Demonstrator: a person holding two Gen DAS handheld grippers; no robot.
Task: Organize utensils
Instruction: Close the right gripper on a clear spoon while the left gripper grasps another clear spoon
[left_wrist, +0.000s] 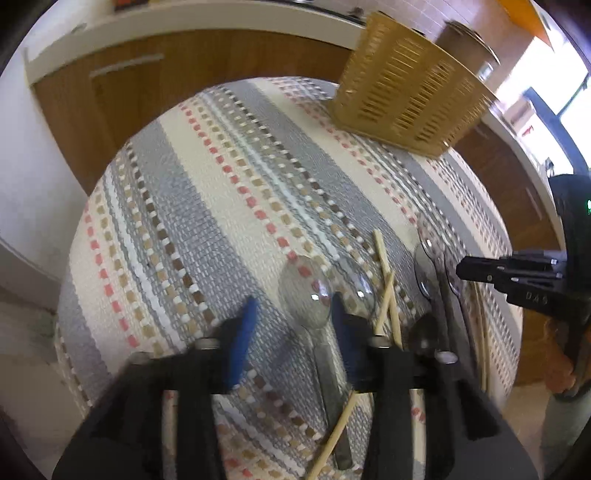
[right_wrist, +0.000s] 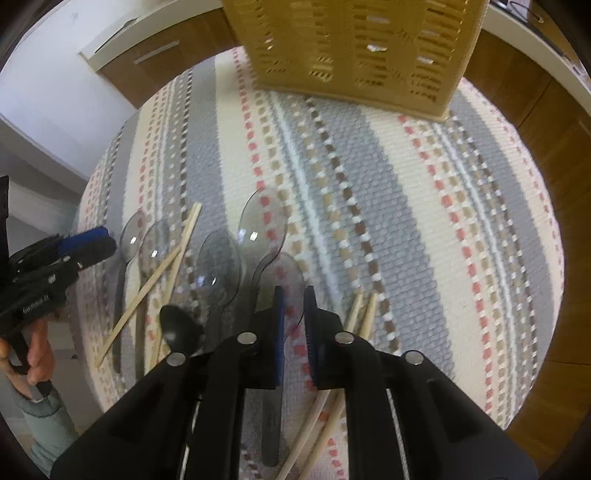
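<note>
Clear plastic spoons (right_wrist: 258, 229) and wooden chopsticks (right_wrist: 173, 258) lie scattered on the striped cloth of the desk (right_wrist: 443, 221); tan slotted caddy (right_wrist: 351, 48) stands at the far edge, well apart. Right tongs (right_wrist: 293, 325) narrowed around a clear spoon's handle (right_wrist: 271, 413); whether the pads actually pinch it, cannot tell. Left tongs (left_wrist: 295, 325) released, straddling another clear spoon (left_wrist: 306, 295). Advice: clamp each handle squarely, lift without dragging neighbours, carry upright, lower handle-first into the caddy.
</note>
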